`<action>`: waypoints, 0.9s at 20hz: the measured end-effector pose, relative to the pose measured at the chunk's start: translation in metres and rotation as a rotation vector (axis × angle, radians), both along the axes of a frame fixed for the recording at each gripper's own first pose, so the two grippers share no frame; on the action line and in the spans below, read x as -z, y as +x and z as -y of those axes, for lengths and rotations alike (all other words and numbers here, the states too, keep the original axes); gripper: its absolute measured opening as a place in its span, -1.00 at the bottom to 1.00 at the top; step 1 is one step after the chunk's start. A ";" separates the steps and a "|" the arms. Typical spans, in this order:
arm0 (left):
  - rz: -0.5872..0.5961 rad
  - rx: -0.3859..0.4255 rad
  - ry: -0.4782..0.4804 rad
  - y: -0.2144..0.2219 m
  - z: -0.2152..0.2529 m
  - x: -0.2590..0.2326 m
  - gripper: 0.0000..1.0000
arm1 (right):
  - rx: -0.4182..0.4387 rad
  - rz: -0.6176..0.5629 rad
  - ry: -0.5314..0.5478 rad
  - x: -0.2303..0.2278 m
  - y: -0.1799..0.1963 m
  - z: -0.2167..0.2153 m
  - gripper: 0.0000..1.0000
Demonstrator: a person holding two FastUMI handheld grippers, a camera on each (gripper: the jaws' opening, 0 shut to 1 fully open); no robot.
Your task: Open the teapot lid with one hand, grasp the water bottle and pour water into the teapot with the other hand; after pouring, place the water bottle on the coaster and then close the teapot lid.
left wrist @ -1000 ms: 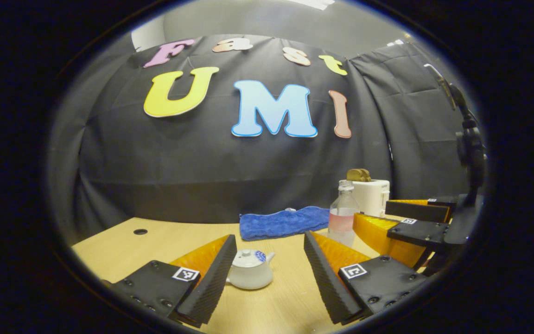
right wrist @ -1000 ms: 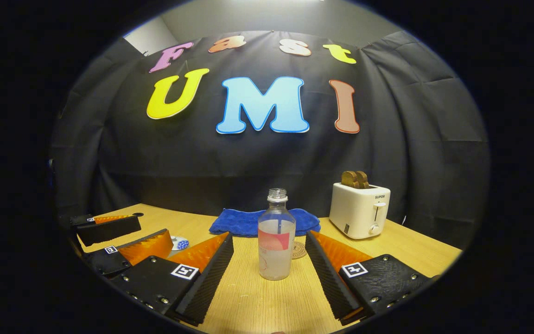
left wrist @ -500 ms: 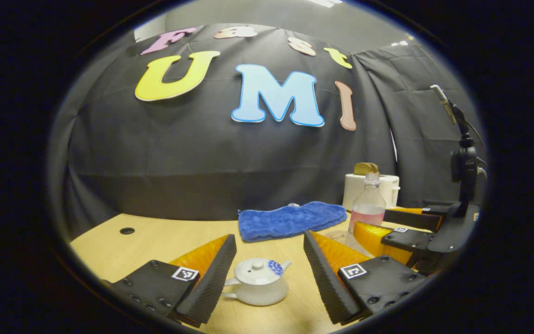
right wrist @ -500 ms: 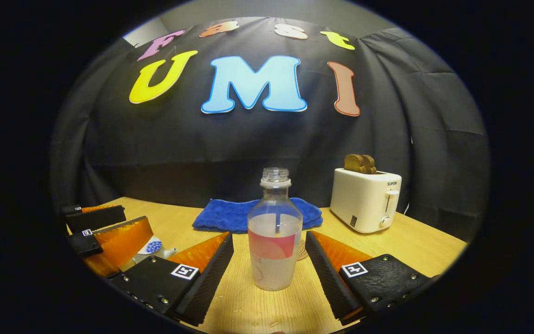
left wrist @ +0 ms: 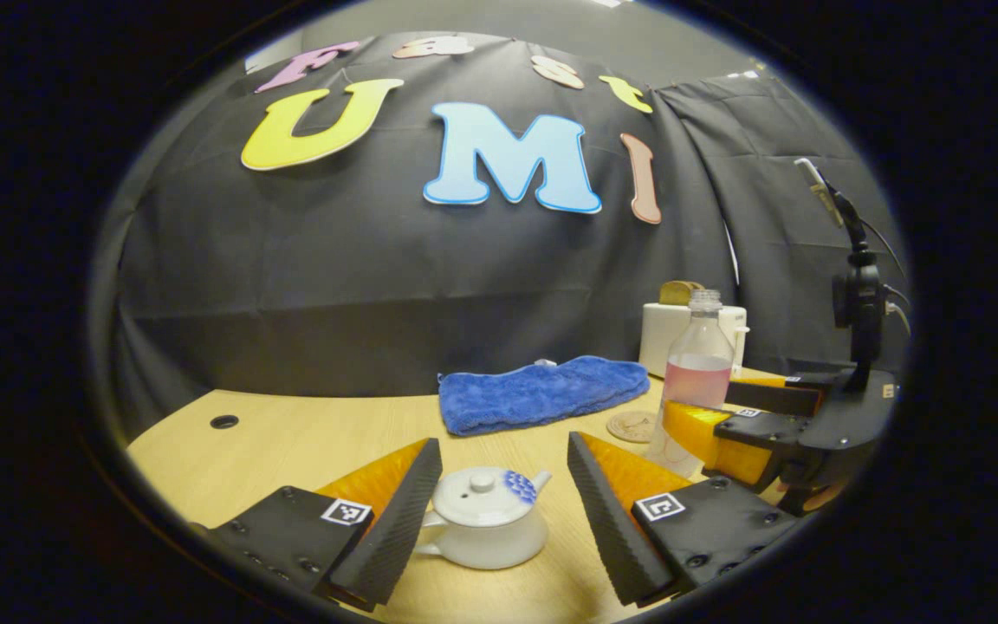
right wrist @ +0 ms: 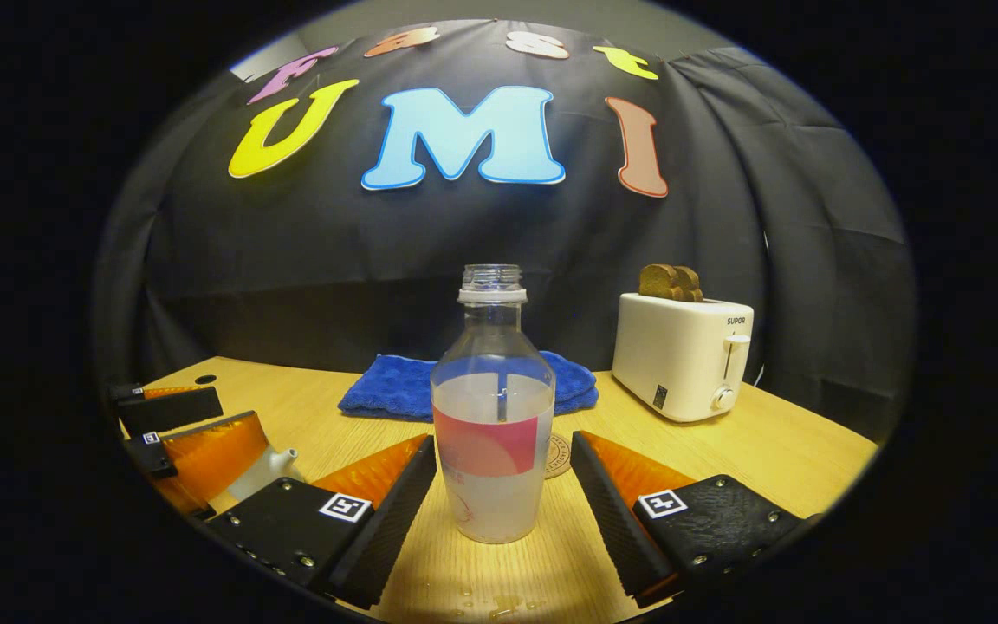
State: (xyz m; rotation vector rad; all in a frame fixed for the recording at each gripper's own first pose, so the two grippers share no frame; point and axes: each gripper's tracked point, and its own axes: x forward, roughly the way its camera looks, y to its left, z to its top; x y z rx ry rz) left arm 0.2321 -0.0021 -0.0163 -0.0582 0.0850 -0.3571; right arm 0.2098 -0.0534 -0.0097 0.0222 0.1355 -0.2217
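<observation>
- Both grippers have closed in on their targets over the last second: the left gripper [left wrist: 503, 494] stands wide open with the teapot [left wrist: 483, 529] now between its fingers, neither finger pressing on it, and the right gripper [right wrist: 503, 490] is just as wide open around the water bottle [right wrist: 492, 407], with gaps on both sides.
- Table [right wrist: 767, 451]: light wood, holding a toaster [right wrist: 681, 355] at far right and a blue towel [right wrist: 395, 390] at the far middle.
- Water bottle: upright, uncapped, part full, and larger in the right gripper view than before, so that approach looks nearly done; squeezing shut should come next.
- Teapot: near left of the bottle, spout to the right, and nearer in the left gripper view than it was.
- Coaster [left wrist: 631, 425]: round, just behind the bottle, bare.
- Lid [left wrist: 477, 494]: seated on the pot, its knob [left wrist: 482, 481] untouched, so opening has not begun; the fingers bracket the body, and I judge they must rise to pinch the knob.
</observation>
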 end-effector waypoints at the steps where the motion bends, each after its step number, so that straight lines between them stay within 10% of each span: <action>1: -0.004 0.004 0.006 0.001 0.003 0.002 0.97 | -0.001 -0.009 -0.003 0.001 0.001 0.001 0.92; 6: -0.002 0.000 0.013 0.005 0.004 0.002 0.87 | -0.028 -0.047 -0.010 0.010 0.003 -0.008 0.93; 18: -0.031 -0.055 -0.001 0.012 -0.012 0.008 -0.47 | -0.054 -0.065 -0.011 0.014 0.004 -0.012 0.74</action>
